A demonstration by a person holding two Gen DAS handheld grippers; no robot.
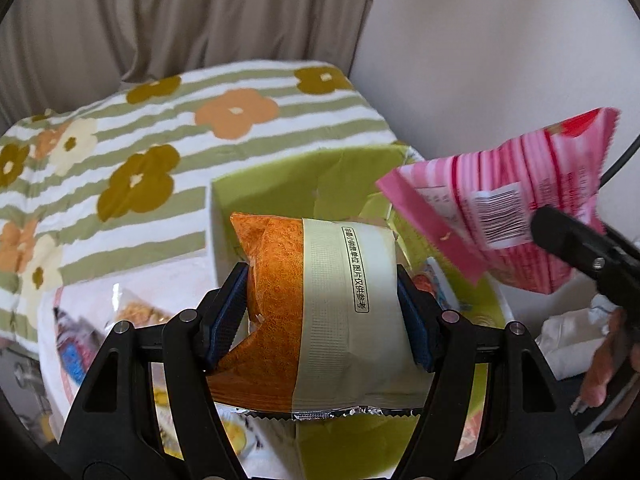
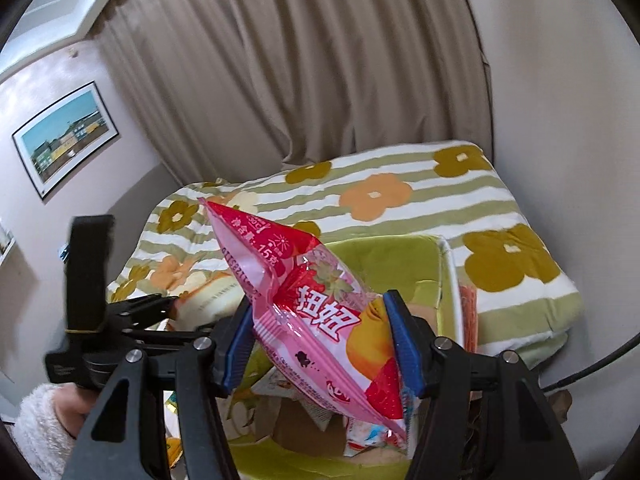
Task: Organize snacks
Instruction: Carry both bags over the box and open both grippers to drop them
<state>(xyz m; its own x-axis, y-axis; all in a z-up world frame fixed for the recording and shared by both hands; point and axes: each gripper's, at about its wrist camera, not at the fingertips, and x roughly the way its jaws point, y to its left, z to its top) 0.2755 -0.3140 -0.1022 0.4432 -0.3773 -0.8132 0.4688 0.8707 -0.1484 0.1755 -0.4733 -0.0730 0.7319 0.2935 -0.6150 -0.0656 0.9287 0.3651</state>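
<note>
My left gripper (image 1: 322, 312) is shut on an orange and cream snack packet (image 1: 320, 308), held above the green box (image 1: 280, 184). In the same view the right gripper's black finger (image 1: 572, 240) grips a pink striped packet (image 1: 500, 200) at the right. My right gripper (image 2: 320, 344) is shut on that pink strawberry packet (image 2: 312, 312), blue pads pressing both sides, over the green box (image 2: 384, 256). The left gripper (image 2: 152, 312) shows at the left of the right wrist view, with the cream packet (image 2: 208, 296) in it and a hand in a white fluffy sleeve (image 2: 36, 428) behind.
A folded blanket (image 1: 160, 128) with green stripes and flowers lies behind the box, beige curtains (image 2: 300, 60) beyond it. Several loose snack packets (image 1: 132, 316) lie on a white surface at lower left. More packets (image 2: 368, 436) lie inside the box. A framed picture (image 2: 64, 140) hangs left.
</note>
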